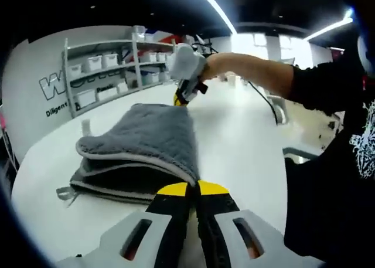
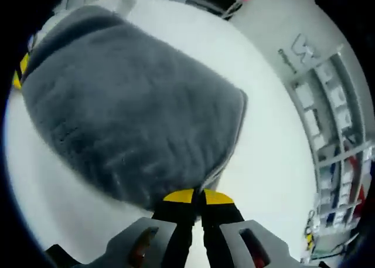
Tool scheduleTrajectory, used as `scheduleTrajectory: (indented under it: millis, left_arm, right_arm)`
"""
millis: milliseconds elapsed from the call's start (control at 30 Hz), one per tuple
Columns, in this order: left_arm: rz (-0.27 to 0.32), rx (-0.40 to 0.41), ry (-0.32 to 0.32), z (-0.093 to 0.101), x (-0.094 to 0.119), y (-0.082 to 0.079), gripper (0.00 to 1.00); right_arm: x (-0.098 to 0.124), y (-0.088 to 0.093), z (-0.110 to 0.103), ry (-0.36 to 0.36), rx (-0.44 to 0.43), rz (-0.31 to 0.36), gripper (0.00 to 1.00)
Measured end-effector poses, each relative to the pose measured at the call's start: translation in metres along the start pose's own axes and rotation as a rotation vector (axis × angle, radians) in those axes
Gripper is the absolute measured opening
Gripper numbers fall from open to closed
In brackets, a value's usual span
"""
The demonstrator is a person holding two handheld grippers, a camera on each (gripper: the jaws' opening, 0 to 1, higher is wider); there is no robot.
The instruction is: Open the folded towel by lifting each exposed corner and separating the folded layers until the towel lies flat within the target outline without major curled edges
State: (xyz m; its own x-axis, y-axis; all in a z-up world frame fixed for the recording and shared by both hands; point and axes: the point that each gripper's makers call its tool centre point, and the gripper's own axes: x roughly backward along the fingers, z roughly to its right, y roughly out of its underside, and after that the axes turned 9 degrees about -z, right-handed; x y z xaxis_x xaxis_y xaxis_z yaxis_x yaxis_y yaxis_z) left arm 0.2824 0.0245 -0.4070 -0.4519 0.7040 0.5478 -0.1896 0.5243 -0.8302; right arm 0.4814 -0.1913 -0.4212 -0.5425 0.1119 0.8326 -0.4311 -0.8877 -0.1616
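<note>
Left gripper point(image 1: 193, 192): jaws closed together on the near corner of the grey towel point(image 1: 146, 145), top layer lifted. Right gripper point(image 2: 197, 196): jaws pinched on the towel's opposite corner. Towel: folded, on white table point(image 1: 246, 151). Shelving point(image 1: 105, 74): at 10 o'clock in left gripper view.

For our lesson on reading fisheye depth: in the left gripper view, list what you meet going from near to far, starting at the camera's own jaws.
Left gripper, shut on the towel's near edge → folded grey towel on the white table → right gripper at the towel's far end → shelving with storage bins.
</note>
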Motion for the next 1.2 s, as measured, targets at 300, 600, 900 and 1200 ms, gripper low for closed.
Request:
scheduleTrajectory:
  millis: [300,600,900,1200]
  left_arm:
    - [0.027,-0.022,0.055,0.020,-0.013,-0.011,0.04]
    - [0.056,-0.042,0.078,0.038,-0.029,-0.023,0.04]
    - [0.065,-0.081,0.094,0.045,-0.037,-0.029,0.04]
    - [0.042,-0.180,0.067,0.053,-0.054,-0.037,0.04]
  right_arm:
    - [-0.016,-0.014,0.022,-0.017,0.072,-0.002,0.00]
    - [-0.026,-0.030,0.033,-0.031,0.147,0.038,0.00]
    - [-0.033,-0.050,0.036,-0.069,0.170,0.072,0.00]
    - [-0.038,-0.079,0.037,-0.061,0.207,0.148,0.00]
